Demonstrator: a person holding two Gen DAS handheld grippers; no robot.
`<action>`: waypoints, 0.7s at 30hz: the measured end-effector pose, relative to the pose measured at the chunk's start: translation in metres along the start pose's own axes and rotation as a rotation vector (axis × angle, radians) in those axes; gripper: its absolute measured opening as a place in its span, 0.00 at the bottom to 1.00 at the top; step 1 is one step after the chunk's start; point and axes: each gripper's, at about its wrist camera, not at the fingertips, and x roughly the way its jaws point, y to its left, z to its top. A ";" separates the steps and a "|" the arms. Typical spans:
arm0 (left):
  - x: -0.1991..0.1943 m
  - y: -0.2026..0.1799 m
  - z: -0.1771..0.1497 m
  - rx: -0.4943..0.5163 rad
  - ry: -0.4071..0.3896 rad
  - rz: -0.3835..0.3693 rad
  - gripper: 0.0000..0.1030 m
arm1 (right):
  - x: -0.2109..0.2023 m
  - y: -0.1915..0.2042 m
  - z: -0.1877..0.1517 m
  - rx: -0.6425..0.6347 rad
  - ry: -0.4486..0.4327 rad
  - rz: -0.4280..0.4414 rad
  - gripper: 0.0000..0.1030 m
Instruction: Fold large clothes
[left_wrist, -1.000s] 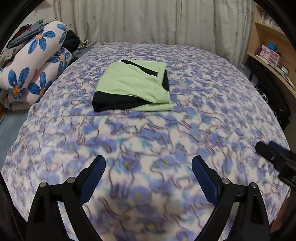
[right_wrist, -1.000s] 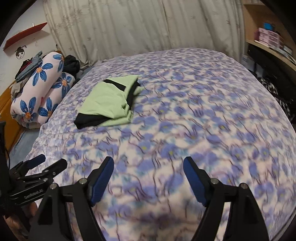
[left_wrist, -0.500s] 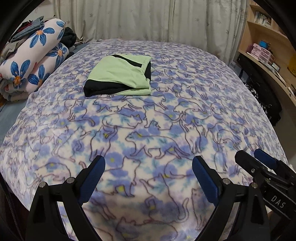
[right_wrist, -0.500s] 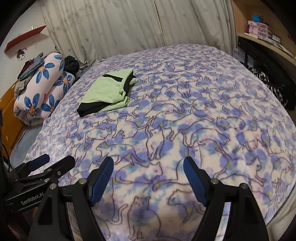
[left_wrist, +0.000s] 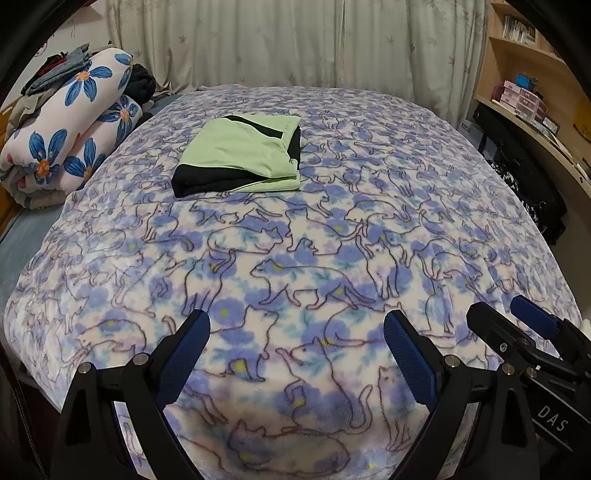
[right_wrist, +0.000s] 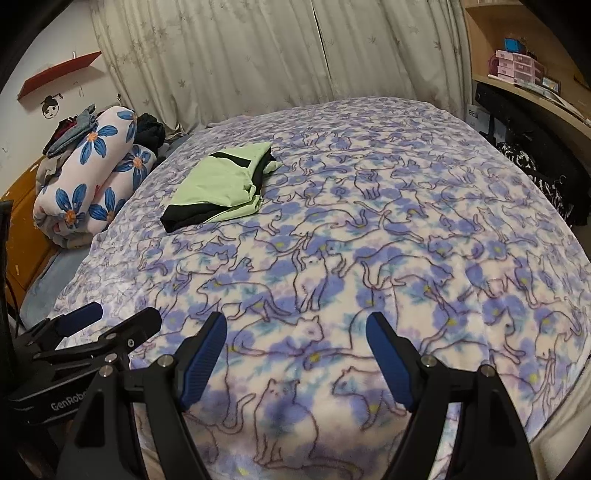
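The left gripper (left_wrist: 297, 354) is hovering over the near edge of the cat-print blanket (left_wrist: 332, 258), jaws spread wide and gripping nothing. The right gripper (right_wrist: 296, 354) is sitting beside it at 3 o'clock, jaws likewise released and empty. Well beyond both, toward 11 o'clock, the folded green-and-black garment (left_wrist: 240, 155) is lying flat on the blanket. Farther off at 10 o'clock, rolled floral bedding (left_wrist: 70, 125) is resting against the bed's side.

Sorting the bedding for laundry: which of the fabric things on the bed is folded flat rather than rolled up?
The green and black garment on the cat-print blanket; the blue-flowered quilt beside it is rolled into a thick bundle.
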 end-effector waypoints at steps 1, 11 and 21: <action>0.000 0.000 0.000 0.000 0.000 0.001 0.91 | 0.000 0.000 0.000 0.003 0.002 0.001 0.76; 0.000 0.000 0.000 0.006 -0.003 0.002 0.90 | 0.002 -0.003 -0.001 0.020 0.013 0.015 0.76; 0.001 -0.001 0.000 0.009 -0.003 0.006 0.90 | 0.004 -0.006 -0.001 0.026 0.019 0.016 0.76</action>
